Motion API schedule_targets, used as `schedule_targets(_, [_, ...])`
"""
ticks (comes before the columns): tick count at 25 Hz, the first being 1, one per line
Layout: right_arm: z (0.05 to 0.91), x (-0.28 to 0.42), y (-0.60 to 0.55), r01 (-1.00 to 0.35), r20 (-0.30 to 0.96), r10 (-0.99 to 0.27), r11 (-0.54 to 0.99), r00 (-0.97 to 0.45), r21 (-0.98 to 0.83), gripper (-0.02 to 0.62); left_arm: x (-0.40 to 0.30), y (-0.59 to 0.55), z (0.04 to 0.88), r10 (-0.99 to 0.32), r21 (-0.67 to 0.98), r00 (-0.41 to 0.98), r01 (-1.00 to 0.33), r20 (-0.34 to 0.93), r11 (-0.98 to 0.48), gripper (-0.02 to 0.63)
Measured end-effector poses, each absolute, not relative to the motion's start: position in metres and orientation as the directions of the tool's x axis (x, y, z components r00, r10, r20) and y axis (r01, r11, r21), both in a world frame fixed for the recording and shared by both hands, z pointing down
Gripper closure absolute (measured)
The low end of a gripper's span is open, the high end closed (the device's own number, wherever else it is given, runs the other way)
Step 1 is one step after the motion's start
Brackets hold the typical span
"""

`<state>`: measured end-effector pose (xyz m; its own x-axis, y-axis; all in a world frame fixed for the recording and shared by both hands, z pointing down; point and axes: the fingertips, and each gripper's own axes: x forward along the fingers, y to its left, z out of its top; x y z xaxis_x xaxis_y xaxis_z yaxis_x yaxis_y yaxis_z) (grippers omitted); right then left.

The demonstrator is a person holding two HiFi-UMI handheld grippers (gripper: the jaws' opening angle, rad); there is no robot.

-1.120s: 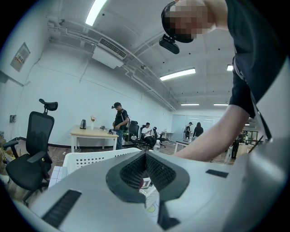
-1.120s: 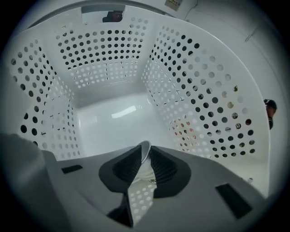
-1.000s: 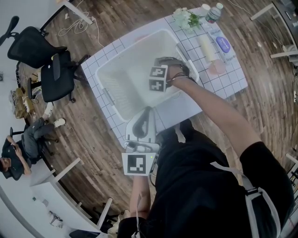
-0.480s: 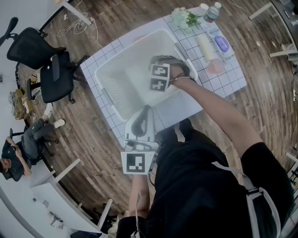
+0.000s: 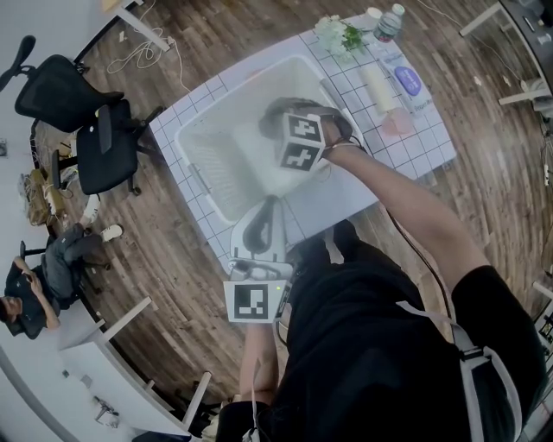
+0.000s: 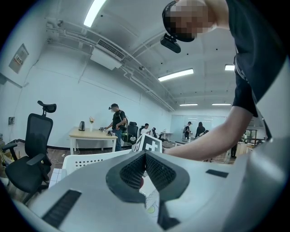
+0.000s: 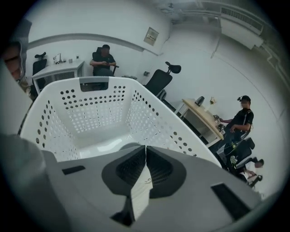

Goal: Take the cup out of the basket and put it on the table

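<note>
The white perforated basket [image 5: 197, 166] stands on the gridded table [image 5: 415, 148]. My right gripper [image 5: 278, 121] hangs over the basket's inside, tilted downward, its fingertips hidden under its marker cube [image 5: 302, 142]. In the right gripper view, the right gripper [image 7: 145, 147] has just closed its jaws on a thin white strip, the cup's wall [image 7: 140, 186]; the rest of the cup is hidden. Beyond lie the basket's holed walls [image 7: 90, 108]. My left gripper [image 5: 275, 203] rests near the basket's near rim, held about level. Its jaws [image 6: 145, 154] meet with nothing between them.
On the table to the right of the basket lie a water bottle [image 5: 393, 22], a small bunch of flowers [image 5: 343, 34], a pale tube [image 5: 380, 86] and a pink item [image 5: 400, 126]. Office chairs [image 5: 95, 129] stand on the wood floor to the left.
My right gripper has risen inside the basket, shifted a little and turned, as its marker cube shows. The left gripper has kept still.
</note>
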<state>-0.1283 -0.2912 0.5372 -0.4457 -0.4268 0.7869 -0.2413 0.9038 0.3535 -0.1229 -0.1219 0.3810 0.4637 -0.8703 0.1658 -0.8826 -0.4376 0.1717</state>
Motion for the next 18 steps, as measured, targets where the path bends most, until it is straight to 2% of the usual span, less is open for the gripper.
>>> schedule_targets(18, [0.425, -0.117, -0.256, -0.396, 0.572, -0.474, 0.879, -0.67, 0.265, 0.571, -0.115, -0.115, 0.372, -0.876, 0.155, 0.459, -0.886, 0.15, -0.437, 0.597])
